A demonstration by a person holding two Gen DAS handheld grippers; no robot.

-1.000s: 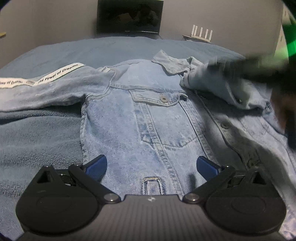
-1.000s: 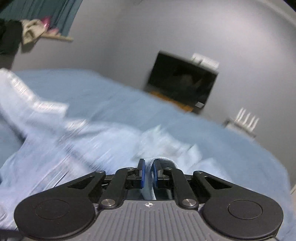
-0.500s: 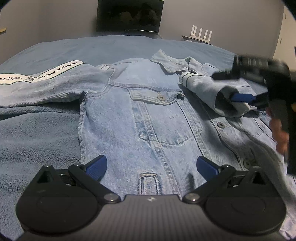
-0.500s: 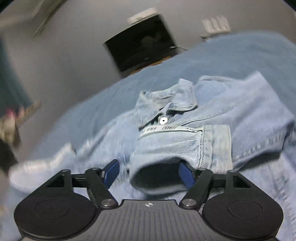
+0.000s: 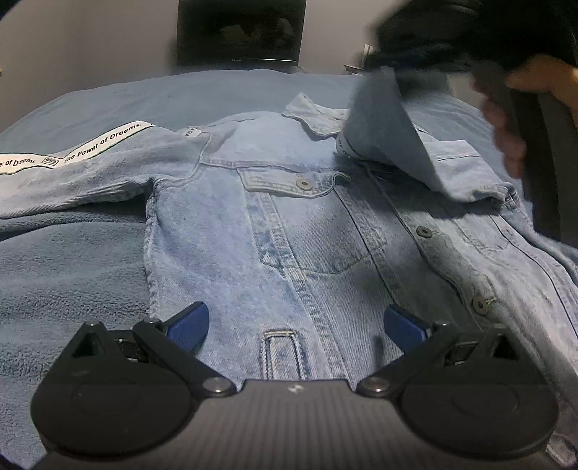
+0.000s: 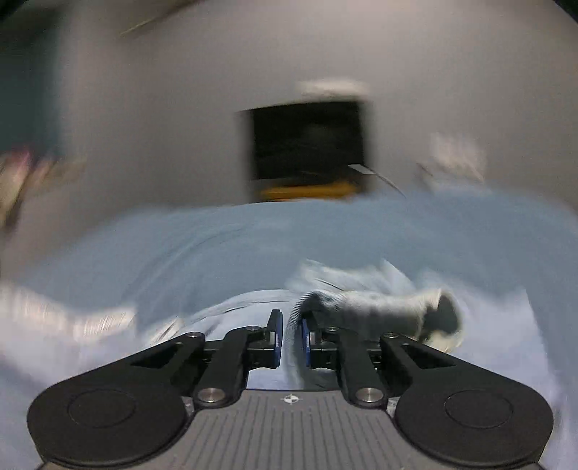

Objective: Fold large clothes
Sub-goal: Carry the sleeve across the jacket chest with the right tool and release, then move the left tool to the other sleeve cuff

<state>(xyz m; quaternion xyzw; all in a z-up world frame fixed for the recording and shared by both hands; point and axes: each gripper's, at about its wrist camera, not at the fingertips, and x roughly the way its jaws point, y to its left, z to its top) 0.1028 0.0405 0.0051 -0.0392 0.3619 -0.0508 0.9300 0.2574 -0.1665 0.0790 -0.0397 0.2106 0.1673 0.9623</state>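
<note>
Denim jacket, front side up and buttoned, spread flat on a bed covered by a blue fleece blanket. One sleeve extends outward toward the left edge of the left wrist view; it carries a white printed stripe reading "the Power of Dreams". The opposite sleeve is raised off the jacket's chest near the collar, its cuff end pulled upward into a peak.

Right gripper: blue pads nearly together, clenched on a fold of that raised sleeve's denim, which shows between them in the right wrist view; the rest of this view is motion-blurred. In the left wrist view the same tool appears as a dark blurred mass at upper right, with the person's hand around its handle.

Left gripper: jaws spread wide, released, nothing between the pads; it hovers over the jacket's lower hem, near a waist tab.

Background: dark screen against a grey wall beyond the bed.
</note>
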